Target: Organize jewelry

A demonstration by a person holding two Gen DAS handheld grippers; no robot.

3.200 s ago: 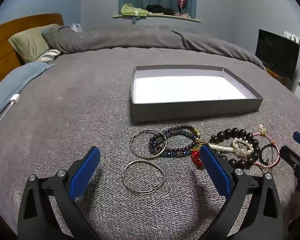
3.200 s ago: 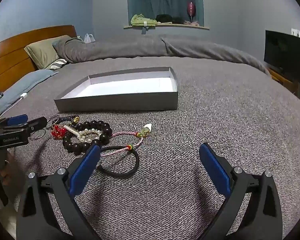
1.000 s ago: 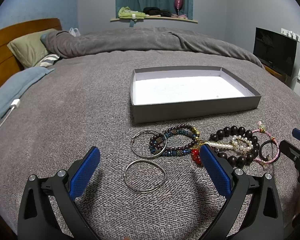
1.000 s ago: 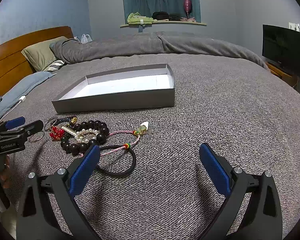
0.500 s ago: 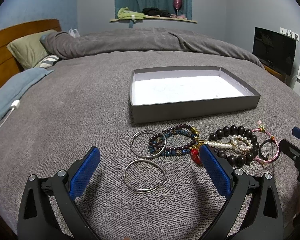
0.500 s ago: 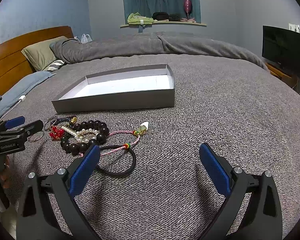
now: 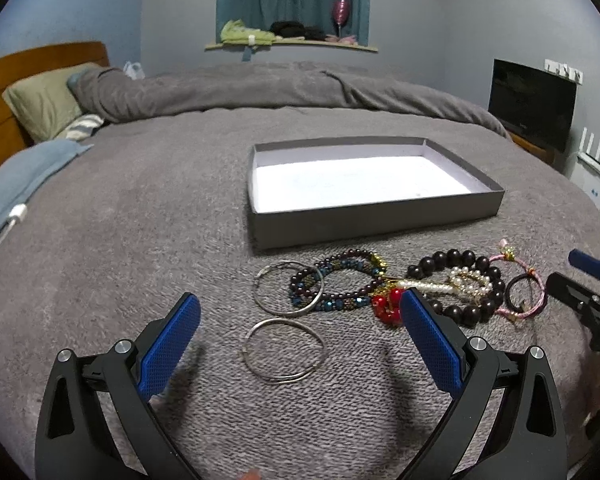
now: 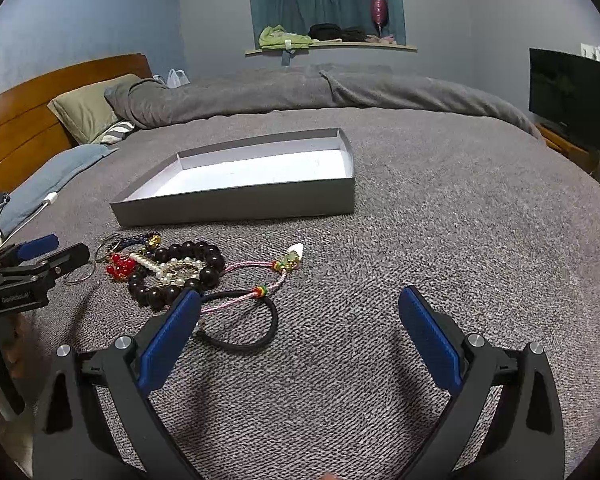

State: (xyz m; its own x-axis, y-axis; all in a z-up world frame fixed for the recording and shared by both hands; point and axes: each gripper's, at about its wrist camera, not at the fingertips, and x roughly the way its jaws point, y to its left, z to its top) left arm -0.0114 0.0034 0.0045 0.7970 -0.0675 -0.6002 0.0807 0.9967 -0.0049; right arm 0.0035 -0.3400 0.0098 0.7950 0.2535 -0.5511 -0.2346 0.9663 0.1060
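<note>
A shallow grey box point(image 7: 380, 216) with a white floor lies empty on the bed; it also shows in the right wrist view point(image 8: 236, 204). In front of it lies jewelry: two silver bangles point(image 7: 284, 350), a dark bead bracelet point(image 7: 336, 280), red beads point(image 7: 388, 306), a big black bead bracelet point(image 7: 456, 280) with pearls, a pink cord bracelet point(image 8: 256, 276) and a black hair band point(image 8: 240, 320). My left gripper point(image 7: 300, 344) is open and empty just before the near bangle. My right gripper point(image 8: 300, 332) is open and empty, right of the hair band.
The grey blanket point(image 8: 460, 240) covers the bed. Pillows and a wooden headboard point(image 8: 28, 120) are at the far left, a rolled duvet point(image 7: 260, 84) at the back, a dark TV point(image 8: 568, 92) at the right. A white cable point(image 7: 16, 216) lies at the left.
Both grippers have stayed nearly still and open. The views shifted only slightly; no jewelry has moved.
</note>
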